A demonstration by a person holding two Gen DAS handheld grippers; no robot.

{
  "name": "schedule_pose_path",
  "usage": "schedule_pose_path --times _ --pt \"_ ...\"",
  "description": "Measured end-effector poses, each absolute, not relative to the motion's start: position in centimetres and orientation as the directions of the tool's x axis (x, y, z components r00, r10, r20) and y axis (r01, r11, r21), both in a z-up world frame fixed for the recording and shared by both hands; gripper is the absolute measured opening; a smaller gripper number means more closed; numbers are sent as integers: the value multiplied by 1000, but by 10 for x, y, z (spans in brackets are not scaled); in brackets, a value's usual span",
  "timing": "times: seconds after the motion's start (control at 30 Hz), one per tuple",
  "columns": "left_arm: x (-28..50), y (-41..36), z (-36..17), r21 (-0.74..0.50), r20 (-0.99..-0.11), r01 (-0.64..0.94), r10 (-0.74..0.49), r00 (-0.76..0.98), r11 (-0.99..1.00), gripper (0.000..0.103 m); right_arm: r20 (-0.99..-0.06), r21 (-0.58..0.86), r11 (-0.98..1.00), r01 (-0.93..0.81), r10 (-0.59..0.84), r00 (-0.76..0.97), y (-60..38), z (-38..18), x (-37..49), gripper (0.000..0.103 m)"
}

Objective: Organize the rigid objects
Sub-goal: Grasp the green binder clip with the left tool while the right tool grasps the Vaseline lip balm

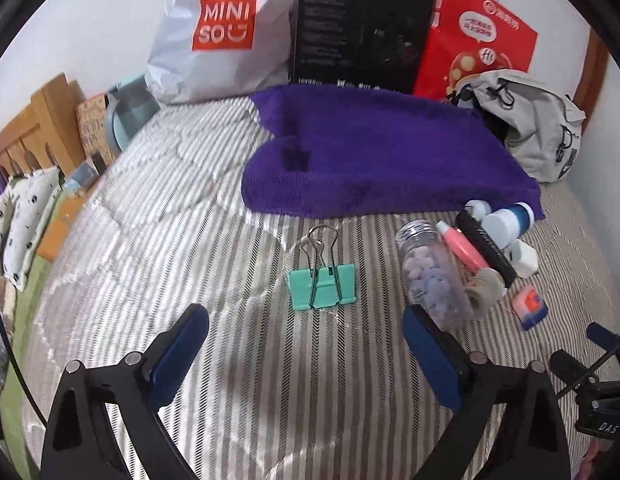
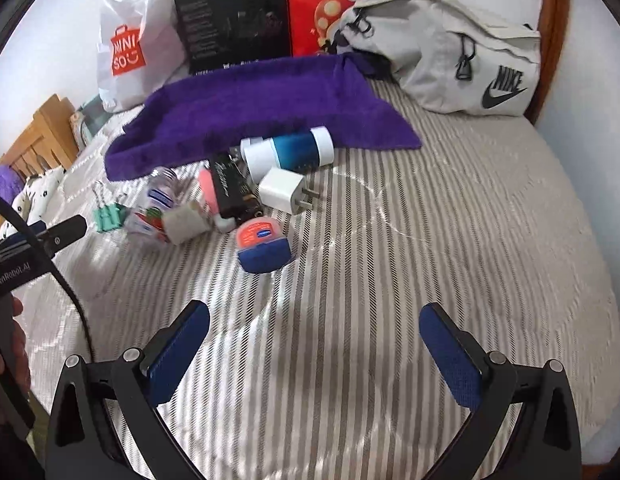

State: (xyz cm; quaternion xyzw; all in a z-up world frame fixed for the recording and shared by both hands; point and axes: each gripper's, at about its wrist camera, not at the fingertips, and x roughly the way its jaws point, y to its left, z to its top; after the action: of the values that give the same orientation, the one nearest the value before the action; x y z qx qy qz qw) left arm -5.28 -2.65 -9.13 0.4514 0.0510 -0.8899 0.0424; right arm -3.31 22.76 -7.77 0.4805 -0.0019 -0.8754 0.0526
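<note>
Left gripper [image 1: 305,334] low in frame, jaws wide apart, nothing between; bare striped bedcover [image 1: 237,380] beneath. Green binder clip [image 1: 322,286] at centre, just beyond. Right gripper [image 2: 314,330] likewise spread and empty. Item cluster [image 2: 233,196] centre-left; purple towel [image 2: 249,108] edge behind it.

Both wrist views look steeply down along open fingers at the striped bedspread [image 1: 189,240], sharing the green binder clip [image 1: 322,286] and purple towel [image 2: 249,104]
</note>
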Motion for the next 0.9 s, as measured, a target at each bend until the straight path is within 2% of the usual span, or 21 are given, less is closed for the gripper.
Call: schedule_pose_path --times 0.13,0.37,0.73,0.9 --pt "-60 -28 -102 -58 -811 126 -27 -585 -990 96 -835 80 -989 123 -134 -534 225 -92 -44 103" --pt "-74 -31 -117 -67 -822 130 -19 -570 -989 82 -837 44 -984 171 -130 -532 213 -108 -62 101" --pt "-82 -24 -120 -7 -813 137 -75 -577 -990 81 -838 7 -979 201 -116 -534 206 -114 -73 103" --pt "-83 -24 -119 -10 -810 128 -67 -583 -992 76 -829 2 -982 187 -107 -550 204 -114 -74 103"
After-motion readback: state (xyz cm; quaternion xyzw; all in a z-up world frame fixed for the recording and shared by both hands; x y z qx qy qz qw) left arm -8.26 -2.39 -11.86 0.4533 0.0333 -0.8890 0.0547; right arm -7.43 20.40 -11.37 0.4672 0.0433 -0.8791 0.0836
